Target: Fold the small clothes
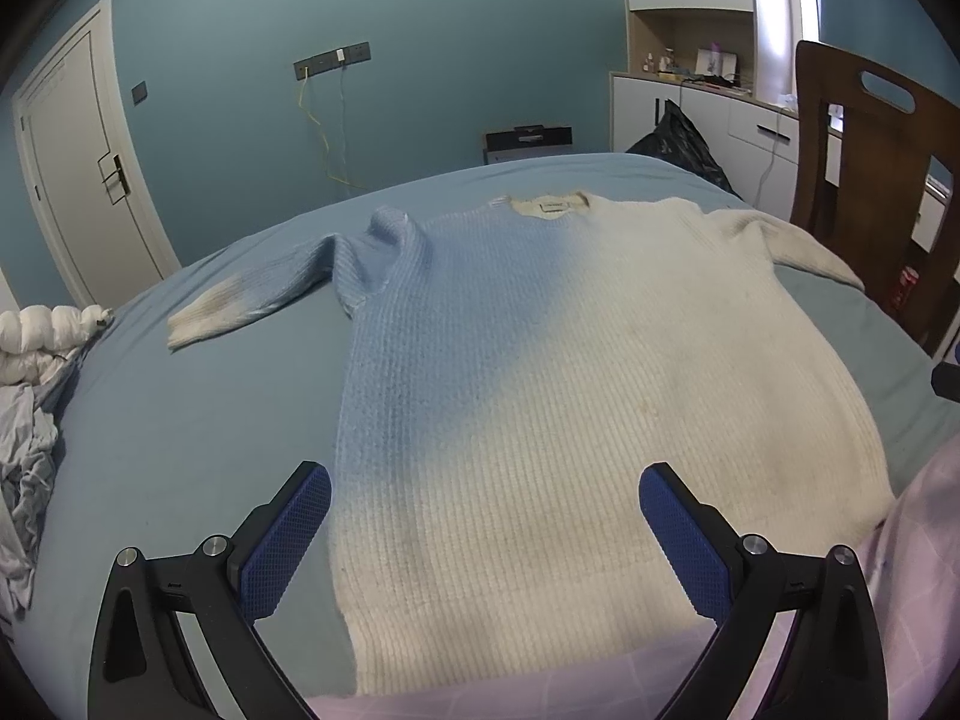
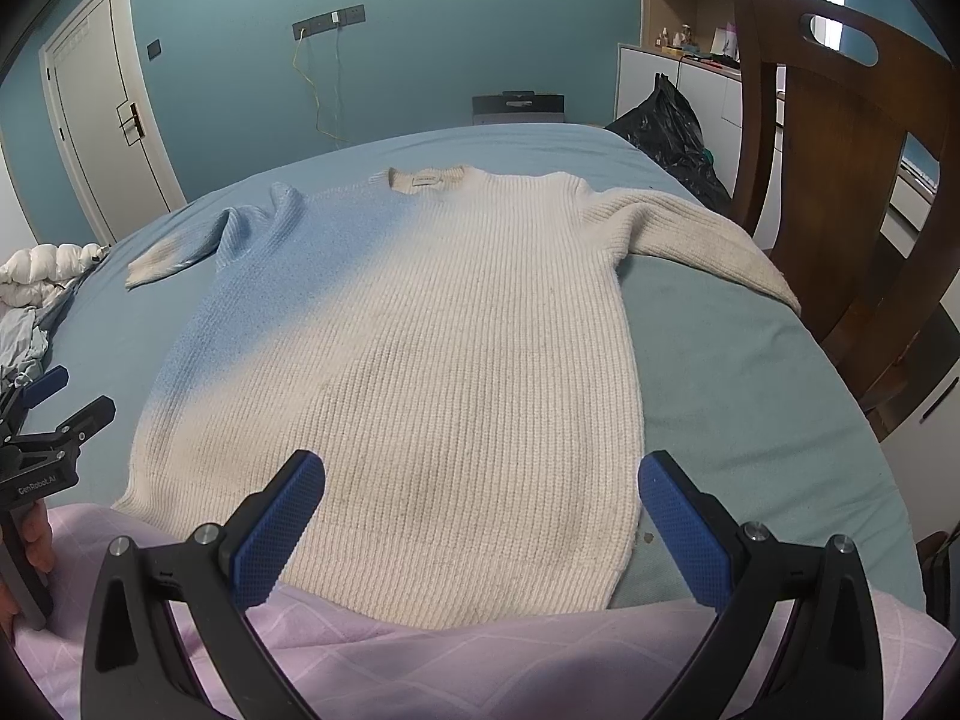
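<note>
- A knitted sweater [image 1: 540, 372], cream with a pale blue patch over one shoulder and sleeve, lies spread flat on a bed [image 1: 180, 420], neckline at the far end and hem nearest the cameras.
- The left gripper [image 1: 485, 516] hangs just above the hem with its blue-padded fingers [image 1: 288, 540] spread wide and nothing between them; one finger sits over bare sheet beside the sweater's edge, the other over the cream knit.
- The right gripper [image 2: 481, 510] hovers over the same hem further along, also spread wide and holding nothing, its fingers bracketing the lower corner of the sweater's body.
- Seen from the right wrist, the left gripper shows at the frame's left edge, over the sheet beside the sweater.
- The blue sleeve [image 1: 258, 294] stretches ahead and to the left of the left gripper; the cream sleeve [image 2: 702, 234] runs ahead and to the right of the right gripper, toward the bed's edge.
- A pink quilted cover [image 2: 480, 660] lies directly under both grippers, meeting the hem.
- Beyond the right gripper's right side stands a dark wooden chair [image 2: 840, 150]; a black bag [image 2: 666, 126] sits past the far corner of the bed.
- Crumpled pale clothing [image 1: 24, 450] is heaped far left of the left gripper.
</note>
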`<state>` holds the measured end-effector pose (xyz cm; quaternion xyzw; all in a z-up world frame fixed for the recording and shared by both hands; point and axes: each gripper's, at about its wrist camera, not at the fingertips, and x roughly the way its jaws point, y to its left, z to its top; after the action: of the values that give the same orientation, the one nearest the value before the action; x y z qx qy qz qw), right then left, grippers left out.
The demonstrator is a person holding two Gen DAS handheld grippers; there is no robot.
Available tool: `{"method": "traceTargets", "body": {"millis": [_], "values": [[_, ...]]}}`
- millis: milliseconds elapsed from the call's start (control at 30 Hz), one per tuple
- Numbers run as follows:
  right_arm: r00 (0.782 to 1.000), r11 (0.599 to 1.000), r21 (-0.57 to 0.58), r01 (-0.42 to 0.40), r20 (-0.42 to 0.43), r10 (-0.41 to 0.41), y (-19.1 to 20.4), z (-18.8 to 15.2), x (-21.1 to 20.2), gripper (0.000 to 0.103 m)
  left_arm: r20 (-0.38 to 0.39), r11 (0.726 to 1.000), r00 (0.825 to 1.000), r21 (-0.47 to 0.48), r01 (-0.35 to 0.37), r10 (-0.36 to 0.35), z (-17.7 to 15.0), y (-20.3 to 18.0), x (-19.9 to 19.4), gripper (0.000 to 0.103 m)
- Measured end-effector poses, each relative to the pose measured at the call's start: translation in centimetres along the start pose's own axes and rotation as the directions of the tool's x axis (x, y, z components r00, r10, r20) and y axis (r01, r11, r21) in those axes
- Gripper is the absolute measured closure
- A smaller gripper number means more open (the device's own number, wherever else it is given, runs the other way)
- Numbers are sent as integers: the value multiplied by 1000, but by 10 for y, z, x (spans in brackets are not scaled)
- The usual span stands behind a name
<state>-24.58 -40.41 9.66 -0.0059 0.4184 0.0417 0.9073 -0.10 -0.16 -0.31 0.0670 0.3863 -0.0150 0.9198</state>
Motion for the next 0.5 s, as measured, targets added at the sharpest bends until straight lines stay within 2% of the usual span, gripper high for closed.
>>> {"method": "traceTargets", "body": {"millis": [267, 500], "values": [[1000, 1000, 0, 0, 0, 0, 0, 0, 0, 1, 15, 1000, 1000, -3, -2, 3, 1, 1, 0, 0], [1000, 1000, 2, -6, 8, 6, 1, 0, -2, 1, 7, 999, 999, 9, -37, 37, -1, 3, 1, 0]]}}
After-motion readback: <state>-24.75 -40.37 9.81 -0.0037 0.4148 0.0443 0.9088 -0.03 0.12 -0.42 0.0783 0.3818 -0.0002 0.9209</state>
